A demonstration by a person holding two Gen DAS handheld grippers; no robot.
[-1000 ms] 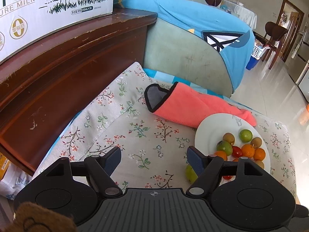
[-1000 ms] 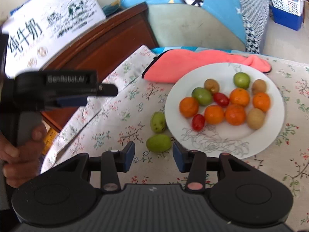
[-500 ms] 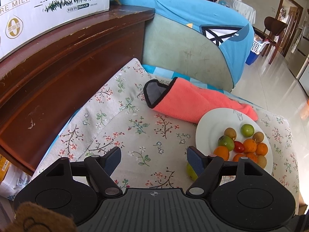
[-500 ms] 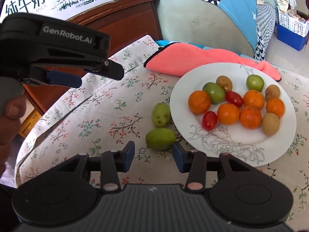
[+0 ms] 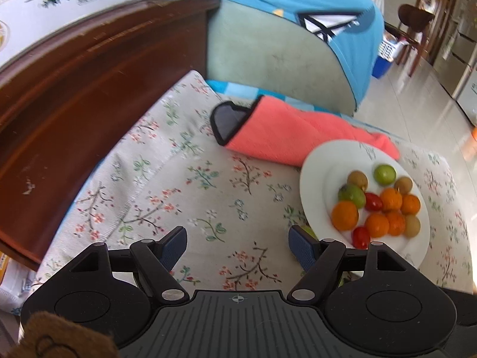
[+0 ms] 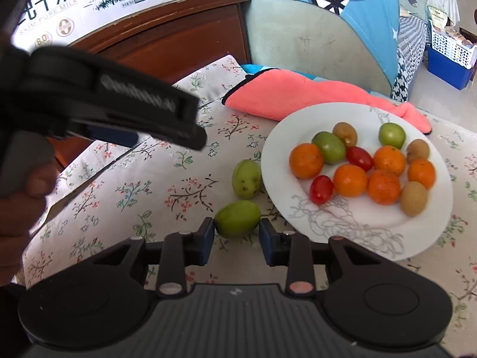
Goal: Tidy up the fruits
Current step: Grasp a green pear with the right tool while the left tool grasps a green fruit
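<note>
A white plate (image 6: pixel 372 238) holds several oranges, green fruits, brown kiwis and two red tomatoes; it also shows in the left wrist view (image 5: pixel 316 176). Two green fruits lie on the floral cloth left of the plate. My right gripper (image 6: pixel 237 235) is open, with its jaws on either side of the nearer green fruit (image 6: pixel 237 217), not closed on it. The other green fruit (image 6: pixel 246 178) lies just beyond. My left gripper (image 5: pixel 237 246) is open and empty above the cloth, left of the plate; it shows as a dark shape in the right wrist view (image 6: pixel 119 113).
A pink towel (image 6: pixel 298 95) lies behind the plate. A dark wooden cabinet (image 5: pixel 74 89) with a milk carton box (image 6: pixel 89 0) stands at the left. A green chair with a blue garment (image 5: pixel 298 35) stands behind the table.
My right gripper has moved forward so that its jaws flank the nearer green fruit. My left gripper has shifted slightly right and forward, still open.
</note>
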